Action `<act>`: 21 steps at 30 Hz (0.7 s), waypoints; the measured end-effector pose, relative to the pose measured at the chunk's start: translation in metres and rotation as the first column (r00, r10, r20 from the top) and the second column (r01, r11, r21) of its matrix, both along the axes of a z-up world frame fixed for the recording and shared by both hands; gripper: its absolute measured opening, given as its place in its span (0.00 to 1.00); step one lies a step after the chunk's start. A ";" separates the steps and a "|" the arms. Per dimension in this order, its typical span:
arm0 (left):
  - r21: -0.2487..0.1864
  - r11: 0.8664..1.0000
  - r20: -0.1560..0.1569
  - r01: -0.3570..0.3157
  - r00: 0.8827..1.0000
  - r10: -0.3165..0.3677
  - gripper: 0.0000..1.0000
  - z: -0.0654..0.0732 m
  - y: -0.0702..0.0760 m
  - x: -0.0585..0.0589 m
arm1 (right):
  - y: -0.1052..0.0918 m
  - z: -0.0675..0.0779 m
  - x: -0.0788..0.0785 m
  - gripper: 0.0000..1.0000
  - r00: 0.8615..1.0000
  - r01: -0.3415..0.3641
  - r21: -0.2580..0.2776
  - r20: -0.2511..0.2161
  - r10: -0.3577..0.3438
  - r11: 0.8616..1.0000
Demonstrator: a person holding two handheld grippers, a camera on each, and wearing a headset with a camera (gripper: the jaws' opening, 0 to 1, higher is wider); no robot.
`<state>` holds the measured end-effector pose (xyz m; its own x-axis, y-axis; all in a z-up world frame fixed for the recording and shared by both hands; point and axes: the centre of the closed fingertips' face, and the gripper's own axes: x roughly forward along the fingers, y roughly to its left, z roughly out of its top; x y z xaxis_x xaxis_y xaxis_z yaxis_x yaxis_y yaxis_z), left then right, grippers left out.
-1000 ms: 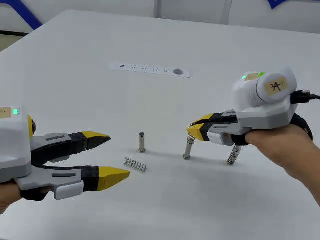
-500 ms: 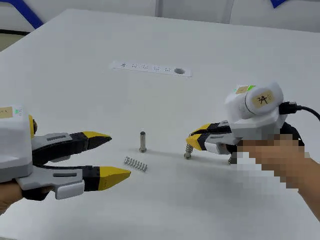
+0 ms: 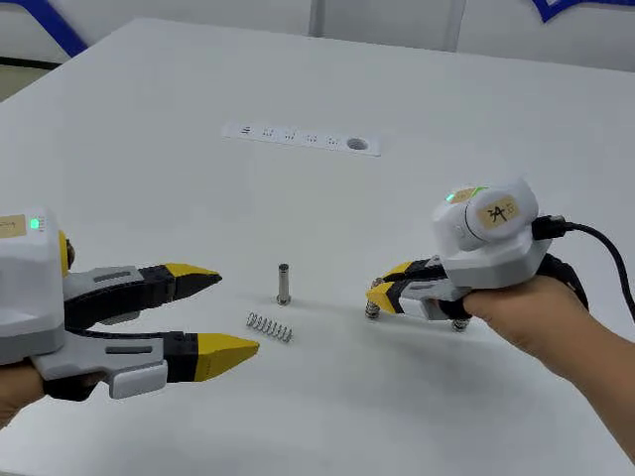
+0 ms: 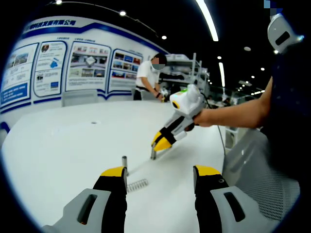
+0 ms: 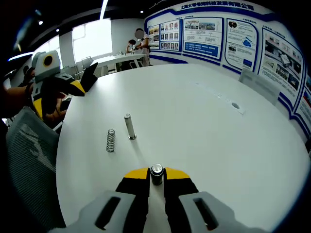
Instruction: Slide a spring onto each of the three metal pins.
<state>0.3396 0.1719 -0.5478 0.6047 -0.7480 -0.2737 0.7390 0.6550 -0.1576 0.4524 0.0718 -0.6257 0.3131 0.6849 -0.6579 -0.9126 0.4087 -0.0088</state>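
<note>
Right gripper, fingers pinched around a pin, is sinking benchward, seating its spring; left gripper is hovering wide open.

Left gripper jaws spread wide, loose spring lying between them on white counter, bare pin upright beyond, right gripper meeting second pin.

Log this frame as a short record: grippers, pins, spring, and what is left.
left gripper: open, held above the white table, near the loose steel coil spring
right gripper: low at the table, yellow-tipped fingers shut on the middle metal pin
bare silver metal pin: upright, no spring on it
loose steel coil spring: lying flat beside the bare pin, not touching
third metal pin: mostly hidden under the right gripper
left to do: bare pin lacks its spring
</note>
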 end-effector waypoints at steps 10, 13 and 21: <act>-0.002 1.000 0.006 0.000 1.000 0.000 0.56 0.002 0.000 0.000 | -0.011 -0.006 -0.003 0.15 1.000 0.013 -0.023 -0.009 -0.014 1.000; -0.004 1.000 0.008 0.001 1.000 -0.001 0.56 0.002 -0.001 0.000 | -0.018 -0.010 -0.007 0.15 1.000 0.018 -0.035 -0.017 -0.019 0.999; -0.005 1.000 0.009 0.000 1.000 0.000 0.56 0.001 -0.001 -0.001 | -0.020 -0.008 -0.030 0.15 1.000 -0.012 -0.060 -0.015 0.011 0.998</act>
